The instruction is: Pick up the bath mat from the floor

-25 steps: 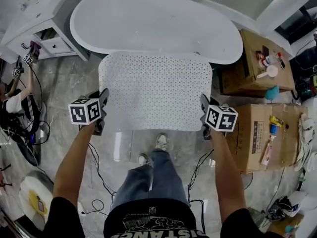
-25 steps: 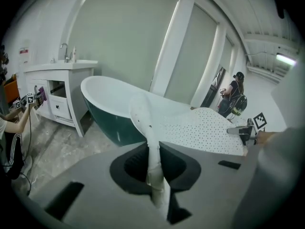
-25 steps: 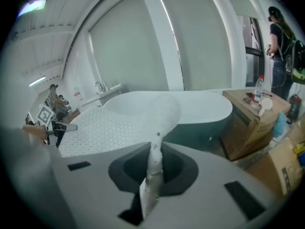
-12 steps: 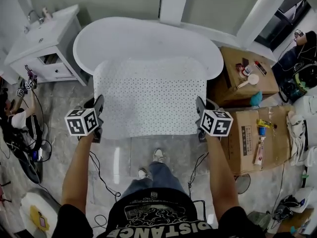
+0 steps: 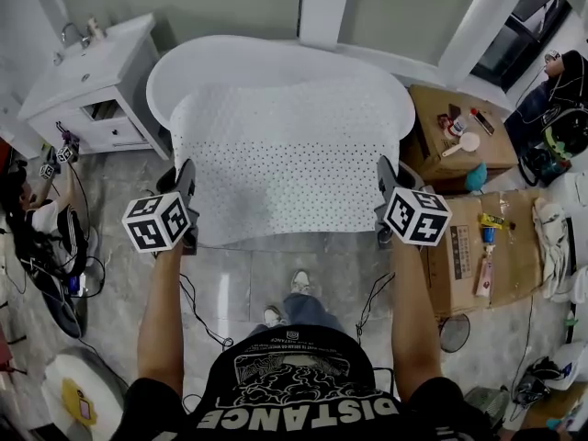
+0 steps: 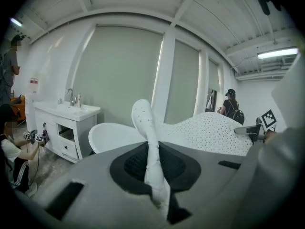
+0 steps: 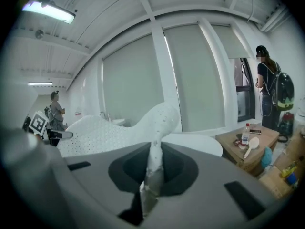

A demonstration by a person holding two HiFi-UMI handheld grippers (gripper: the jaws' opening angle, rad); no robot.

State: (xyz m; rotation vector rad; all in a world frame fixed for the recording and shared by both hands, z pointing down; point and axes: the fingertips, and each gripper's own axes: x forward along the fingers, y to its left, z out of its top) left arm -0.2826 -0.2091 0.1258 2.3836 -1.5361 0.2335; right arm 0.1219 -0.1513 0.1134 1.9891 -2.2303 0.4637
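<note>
Head view: my left gripper (image 5: pixel 186 184) sits at centre left and my right gripper (image 5: pixel 383 191) at centre right. Both are clamped on the near corners of the bath mat (image 5: pixel 289 159). The white, hole-dotted mat is stretched between them across the middle of the frame. Its far edge overlaps the white bathtub (image 5: pixel 230 55) at the top, and its near edge sags a little between the grippers. A white vanity (image 5: pixel 87 76) stands at upper left and cardboard boxes (image 5: pixel 464 246) sit on the right. The grey tiled floor (image 5: pixel 230 283) shows below the mat, around my shoes.

Left gripper view: the jaws are nearly together, pinching a thin fold of the mat that stands upright in the slot at centre. The rest of the mat swells away to the right, level with the gripper and higher than the tub rim. The other gripper shows at its far end, at the right edge of the frame.

Right gripper view: it is the same here, with the jaws all but closed on the mat's edge at centre. The sheet runs off to the left towards my other gripper. A box carrying a bottle sits at lower right.
</note>
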